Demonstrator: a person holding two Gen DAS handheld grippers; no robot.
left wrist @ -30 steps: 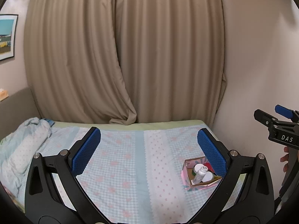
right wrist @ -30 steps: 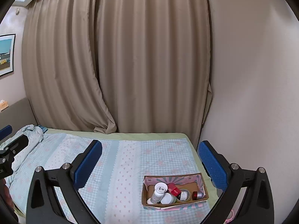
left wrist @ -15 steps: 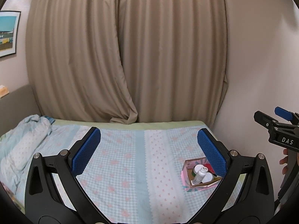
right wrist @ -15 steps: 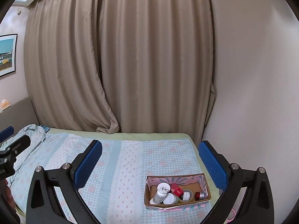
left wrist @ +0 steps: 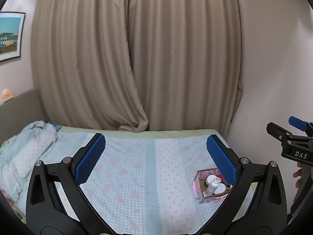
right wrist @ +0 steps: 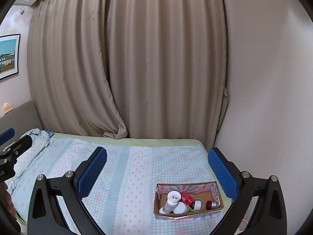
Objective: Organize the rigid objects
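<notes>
Left gripper (left wrist: 155, 156) wide open, right gripper (right wrist: 157, 166) wide open, both holding nothing.

Ahead of both sets of jaws and below them, a bed (right wrist: 137, 168), with a curtain (right wrist: 137, 62) behind its far edge. On the bed, a cardboard box (right wrist: 187, 213): just inside the right jaw in the right wrist view, partly hidden behind the right jaw in the left wrist view (left wrist: 197, 186). In the box, a bottle (right wrist: 170, 202) leaning at its left end, jars (right wrist: 198, 204) to its right; far left of the jaws, a bunched quilt (left wrist: 25, 152) on the bed.
</notes>
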